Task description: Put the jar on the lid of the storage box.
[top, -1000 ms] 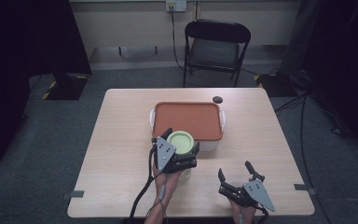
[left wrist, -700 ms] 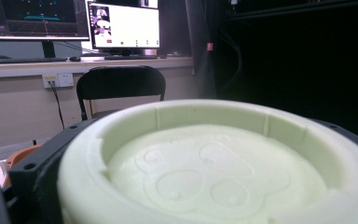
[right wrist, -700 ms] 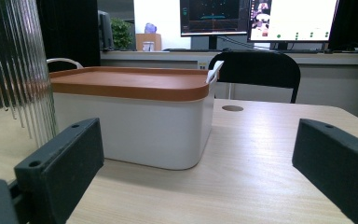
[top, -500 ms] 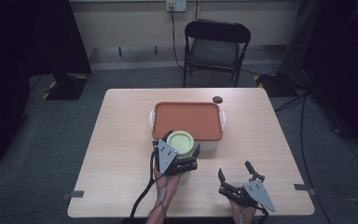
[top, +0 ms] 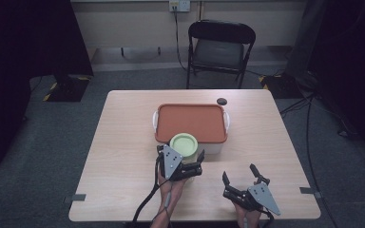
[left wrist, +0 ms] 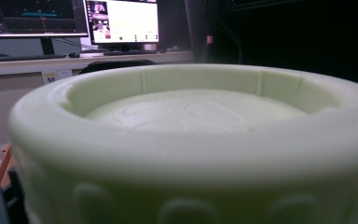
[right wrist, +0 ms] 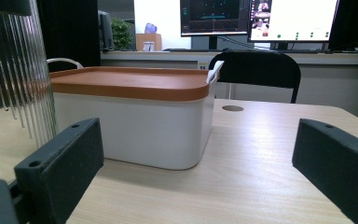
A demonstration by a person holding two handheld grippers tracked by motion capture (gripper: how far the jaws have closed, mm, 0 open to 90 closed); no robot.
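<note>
Wooden table [top: 123, 156], one chair [top: 221, 45] behind — your left gripper [top: 183, 164] has barely shifted in the last second, clenched on the one green-lidded jar [top: 184, 143] just before the one box [top: 190, 124], so the grip looks settled and ready to lift. Your right gripper [top: 241, 183] waits nearby, released.
</note>
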